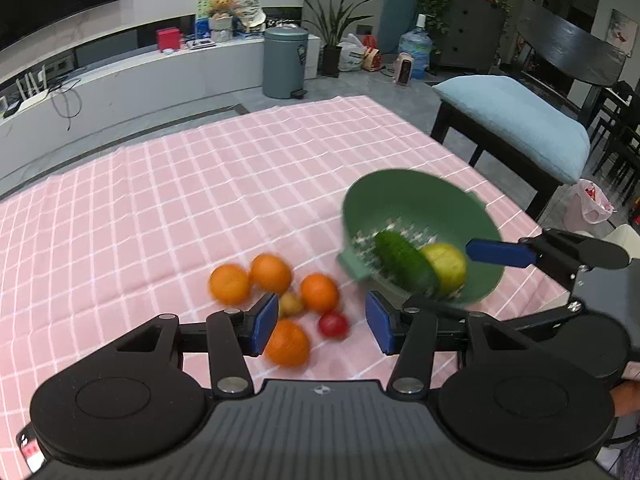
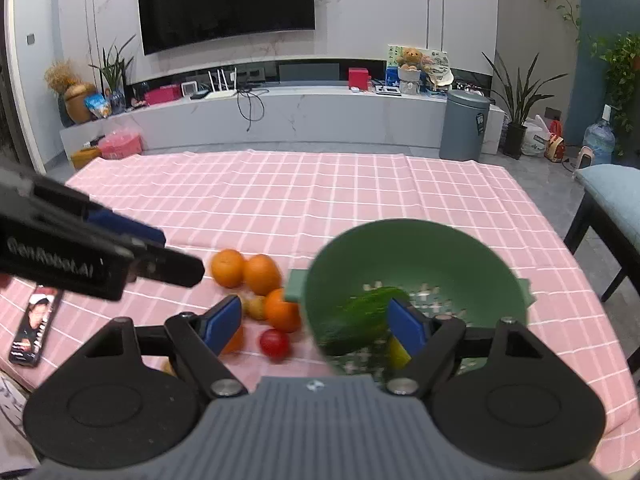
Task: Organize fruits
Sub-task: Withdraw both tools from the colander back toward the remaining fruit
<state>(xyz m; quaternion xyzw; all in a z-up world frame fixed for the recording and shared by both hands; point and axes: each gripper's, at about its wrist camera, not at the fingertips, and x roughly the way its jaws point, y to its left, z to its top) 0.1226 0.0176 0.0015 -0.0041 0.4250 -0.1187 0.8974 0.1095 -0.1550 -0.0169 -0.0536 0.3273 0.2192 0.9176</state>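
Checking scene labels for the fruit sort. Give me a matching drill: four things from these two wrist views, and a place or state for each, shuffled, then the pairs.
Things:
1. cucumber
2. red fruit
3. green colander
4. phone

Places or states:
A. flat on the cloth near the table's edge, screen lit
B. on the pink cloth, beside the oranges
C. tilted, holding two items
D. inside the colander, next to a yellow-green fruit

Pairs: 1-D, 2-B, 3-C, 4-A
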